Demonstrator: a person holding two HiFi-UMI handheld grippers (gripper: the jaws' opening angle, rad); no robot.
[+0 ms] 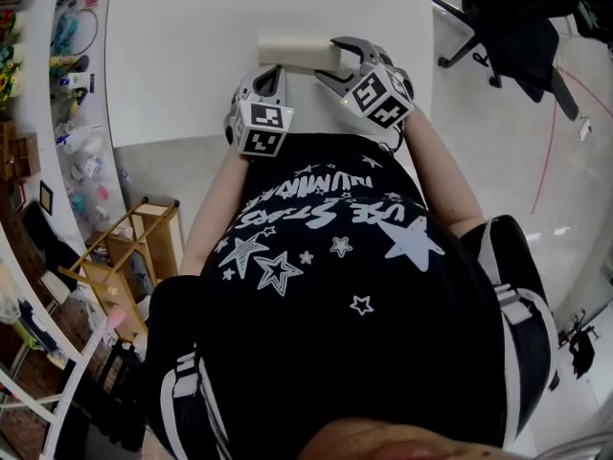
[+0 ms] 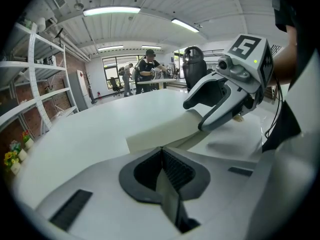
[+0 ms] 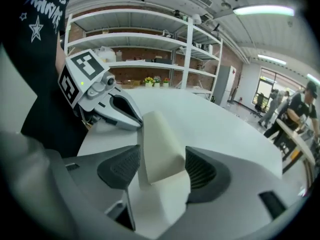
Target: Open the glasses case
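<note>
We see a white table (image 1: 192,46) bearing a smooth, cream, oblong glasses case (image 1: 295,52) lying flat. At the case's left end our left gripper (image 2: 161,151) has its jaws pressed together. At its right end our right gripper (image 3: 162,159) straddles it, jaws apart and pads clear.

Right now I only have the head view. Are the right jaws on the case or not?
Observer: Not clamped. The right gripper is open, and the end of the glasses case sits between its jaws with a gap on one side.
Operator: Left one?
Observer: The left gripper has its jaws shut together with nothing between them. The case lies just ahead of them.
Operator: Lid up?
Observer: No. In the left gripper view the case looks closed, lying flat on the table.
</note>
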